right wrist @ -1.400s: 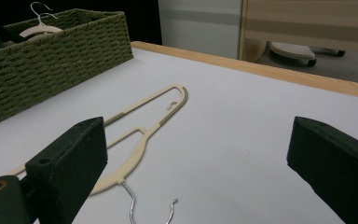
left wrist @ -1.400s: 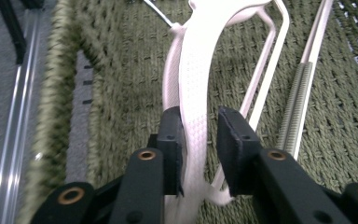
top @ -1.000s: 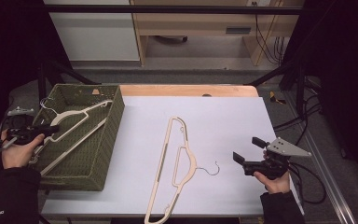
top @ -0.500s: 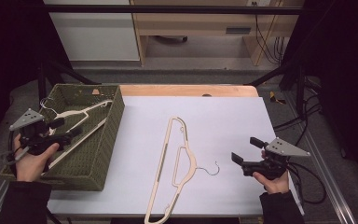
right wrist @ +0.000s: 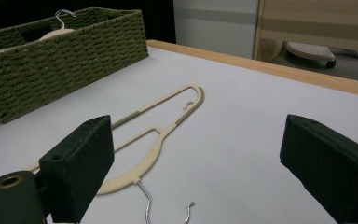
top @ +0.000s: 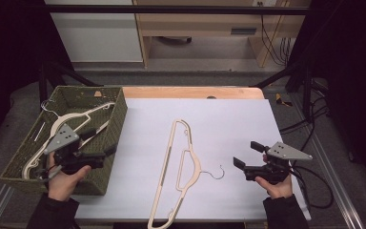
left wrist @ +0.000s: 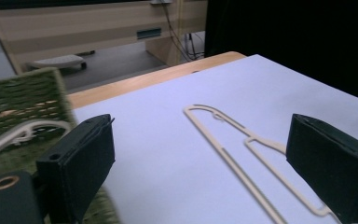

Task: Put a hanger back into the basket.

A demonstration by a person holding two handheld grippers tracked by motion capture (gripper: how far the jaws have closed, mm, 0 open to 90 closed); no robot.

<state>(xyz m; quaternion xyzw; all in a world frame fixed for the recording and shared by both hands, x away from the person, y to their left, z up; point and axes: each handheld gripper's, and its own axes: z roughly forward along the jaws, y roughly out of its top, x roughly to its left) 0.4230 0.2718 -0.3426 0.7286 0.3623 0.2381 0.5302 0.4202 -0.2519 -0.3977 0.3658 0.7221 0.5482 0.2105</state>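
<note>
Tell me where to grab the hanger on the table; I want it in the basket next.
Probably grip the hanger at its neck, where the metal hook meets the cream body. It lies flat with the hook toward the right tool, whose jaws stand open there, so come from that side, low.

A white table top point(top: 228, 119) takes up the middle of the frame, with a strip of bare wood point(top: 190, 92) along its far edge. Behind it stand a white cabinet point(top: 95, 33) at upper left and a wooden desk point(top: 195, 19) at top centre. Black cables point(top: 310, 119) trail down the right side.
</note>
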